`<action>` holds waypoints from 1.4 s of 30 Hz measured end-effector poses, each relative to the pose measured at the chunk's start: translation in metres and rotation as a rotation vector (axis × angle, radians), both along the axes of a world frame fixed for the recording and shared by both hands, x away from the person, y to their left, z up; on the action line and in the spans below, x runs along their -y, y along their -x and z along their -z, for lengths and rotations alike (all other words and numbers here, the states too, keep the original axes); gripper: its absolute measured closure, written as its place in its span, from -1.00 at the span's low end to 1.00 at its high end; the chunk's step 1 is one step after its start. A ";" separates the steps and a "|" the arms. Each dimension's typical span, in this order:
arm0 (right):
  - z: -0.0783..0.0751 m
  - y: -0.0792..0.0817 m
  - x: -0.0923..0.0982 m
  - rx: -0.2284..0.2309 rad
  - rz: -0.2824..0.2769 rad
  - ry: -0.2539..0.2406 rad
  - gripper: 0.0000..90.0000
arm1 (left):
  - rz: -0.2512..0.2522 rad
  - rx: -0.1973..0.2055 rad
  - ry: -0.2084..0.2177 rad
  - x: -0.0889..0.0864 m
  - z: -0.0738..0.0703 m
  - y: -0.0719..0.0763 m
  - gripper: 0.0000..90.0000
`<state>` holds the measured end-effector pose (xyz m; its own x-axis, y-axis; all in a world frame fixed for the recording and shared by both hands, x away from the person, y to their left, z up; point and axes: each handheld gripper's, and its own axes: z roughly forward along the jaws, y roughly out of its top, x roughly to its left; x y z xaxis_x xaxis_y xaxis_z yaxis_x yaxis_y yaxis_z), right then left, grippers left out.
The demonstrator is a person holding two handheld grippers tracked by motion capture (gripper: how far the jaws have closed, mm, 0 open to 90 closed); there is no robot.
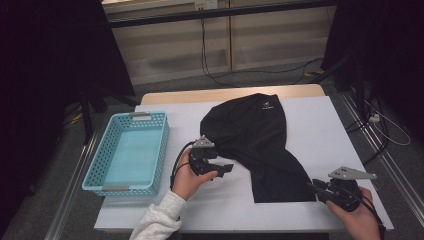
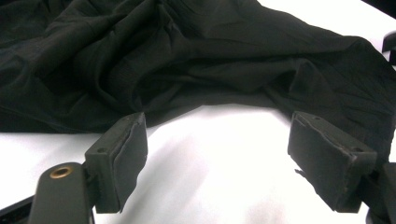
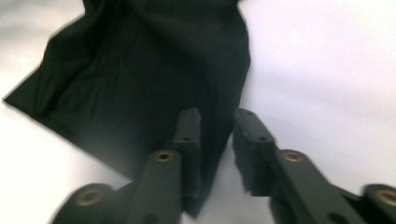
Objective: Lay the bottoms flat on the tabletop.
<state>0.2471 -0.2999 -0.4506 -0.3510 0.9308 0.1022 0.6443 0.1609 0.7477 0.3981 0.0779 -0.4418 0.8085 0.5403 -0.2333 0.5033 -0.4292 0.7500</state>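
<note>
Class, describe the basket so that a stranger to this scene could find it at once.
Start at the white table. Left of the black garment, at the table's left edge, stands the basket. It is light blue, rectangular and perforated, unlike the dark cloth.

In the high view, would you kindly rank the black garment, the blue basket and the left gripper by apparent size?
1. black garment, covering the most area.
2. blue basket, clearly smaller.
3. left gripper, smallest by far, jaws open beside the garment's edge.
</note>
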 end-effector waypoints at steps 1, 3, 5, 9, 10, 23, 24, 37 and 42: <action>-0.001 -0.002 0.000 0.010 0.011 -0.006 0.46 | -0.003 0.003 0.000 0.001 0.000 0.000 -0.55; -0.002 -0.005 0.000 0.025 0.025 -0.014 0.40 | 0.002 0.000 -0.002 0.001 0.001 0.001 -0.55; -0.002 -0.009 0.000 0.033 0.033 -0.013 0.35 | 0.006 -0.001 -0.005 0.002 0.001 0.001 -0.55; 0.001 -0.022 0.002 0.034 0.081 -0.020 0.34 | 0.004 0.000 -0.004 0.002 0.001 0.001 -0.55; 0.001 -0.024 0.002 0.033 0.088 -0.016 0.34 | 0.002 0.001 -0.003 0.002 0.001 0.001 -0.55; 0.016 -0.039 -0.008 0.011 0.034 -0.004 0.94 | 0.002 -0.009 -0.008 0.000 0.004 0.000 -0.55; 0.016 -0.038 -0.009 0.004 0.013 -0.017 0.98 | 0.003 -0.011 -0.006 0.000 0.003 0.001 -0.55; 0.003 -0.009 -0.012 -0.033 -0.077 0.009 1.00 | 0.001 -0.001 0.009 -0.003 -0.003 0.001 -0.55; -0.005 -0.004 0.003 -0.013 -0.014 0.076 1.00 | -0.002 0.001 0.011 -0.003 -0.003 0.001 -0.55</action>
<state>0.2513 -0.3032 -0.4459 -0.3635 0.9309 0.0366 0.6513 0.2258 0.7244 0.3970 0.0813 -0.4385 0.8078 0.5391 -0.2384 0.5034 -0.4204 0.7549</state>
